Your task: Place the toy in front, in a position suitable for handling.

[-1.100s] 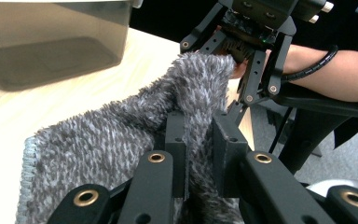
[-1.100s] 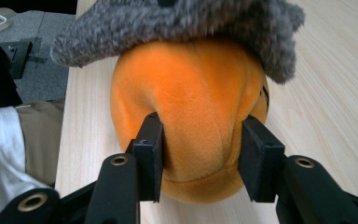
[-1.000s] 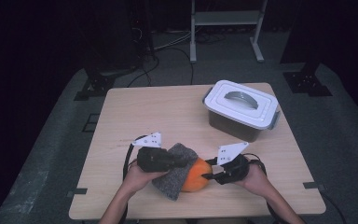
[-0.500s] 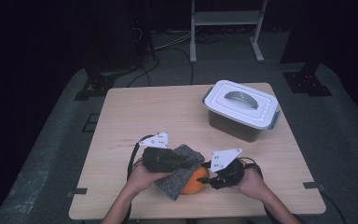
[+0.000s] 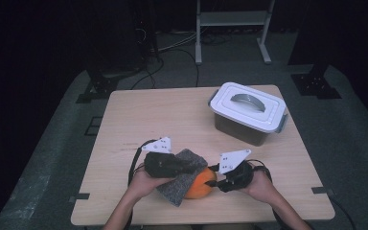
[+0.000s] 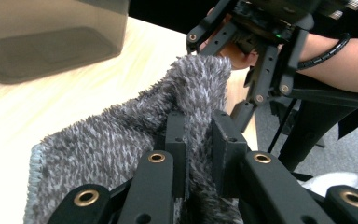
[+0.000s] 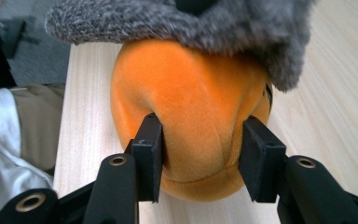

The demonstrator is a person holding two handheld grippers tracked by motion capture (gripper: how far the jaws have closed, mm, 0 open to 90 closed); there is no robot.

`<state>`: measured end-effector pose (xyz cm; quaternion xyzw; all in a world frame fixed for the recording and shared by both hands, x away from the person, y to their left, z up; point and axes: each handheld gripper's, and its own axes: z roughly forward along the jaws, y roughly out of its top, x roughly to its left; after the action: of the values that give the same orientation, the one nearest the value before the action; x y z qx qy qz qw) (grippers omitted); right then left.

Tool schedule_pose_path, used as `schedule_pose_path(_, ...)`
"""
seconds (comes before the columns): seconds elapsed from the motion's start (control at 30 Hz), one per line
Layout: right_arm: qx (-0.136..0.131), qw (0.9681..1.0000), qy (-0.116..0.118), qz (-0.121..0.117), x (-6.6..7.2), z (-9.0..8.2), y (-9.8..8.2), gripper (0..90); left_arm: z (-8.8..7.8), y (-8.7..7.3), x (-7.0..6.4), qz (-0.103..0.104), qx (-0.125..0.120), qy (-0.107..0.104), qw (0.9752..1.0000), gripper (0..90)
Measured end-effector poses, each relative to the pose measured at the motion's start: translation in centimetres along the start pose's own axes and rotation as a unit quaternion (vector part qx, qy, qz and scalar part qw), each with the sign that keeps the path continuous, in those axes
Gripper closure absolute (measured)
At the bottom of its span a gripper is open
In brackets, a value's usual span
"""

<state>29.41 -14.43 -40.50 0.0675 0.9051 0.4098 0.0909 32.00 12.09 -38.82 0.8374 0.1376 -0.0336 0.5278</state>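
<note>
Grey cloth (image 5: 184,172) shifted further over orange plush (image 5: 200,184); grips unchanged.

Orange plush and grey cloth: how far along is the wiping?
Done: both things are gripped. The right gripper is clamped on the orange plush near the table's front edge; the left gripper is shut on the grey cloth. In hand: the cloth lies draped over the plush's top, so wiping looks underway. Left: probably more wiping, then letting go. The lidded bin stands closed.
</note>
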Motion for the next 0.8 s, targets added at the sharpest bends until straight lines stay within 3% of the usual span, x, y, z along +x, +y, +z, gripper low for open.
schedule_pose_path(0.1,-0.004,0.9997,0.013,0.019,-1.1,-0.3,-1.0,54.7,-0.2,-0.3,0.3,-0.012,-0.008,-0.009,0.9999,78.7)
schedule_pose_path(0.23,-0.003,0.9968,0.033,0.073,-3.2,-0.7,-3.3,53.3,-0.4,-0.9,0.8,-0.024,-0.012,-0.008,0.9996,78.7)
schedule_pose_path(0.33,0.003,0.9954,0.037,0.089,-3.3,-0.7,-3.2,40.9,-0.4,-0.9,0.9,-0.026,-0.010,-0.001,0.9996,78.8)
schedule_pose_path(0.43,0.001,0.9957,0.026,0.089,-3.1,-1.0,-2.6,32.8,-0.4,-0.9,0.9,-0.027,-0.011,0.001,0.9996,78.7)
schedule_pose_path(0.53,-0.035,0.9946,0.024,0.094,-2.7,-1.1,-2.0,30.1,-0.1,-0.9,0.9,-0.025,-0.012,-0.004,0.9996,78.8)
schedule_pose_path(0.63,-0.036,0.9963,0.012,0.077,-2.1,-0.4,-1.0,29.3,0.2,-0.7,0.7,-0.018,-0.006,0.002,0.9998,78.7)
schedule_pose_path(0.8,-0.029,0.9977,0.004,0.061,-2.1,-0.5,-1.5,51.3,-0.1,-0.9,0.9,-0.022,-0.009,0.002,0.9997,78.6)
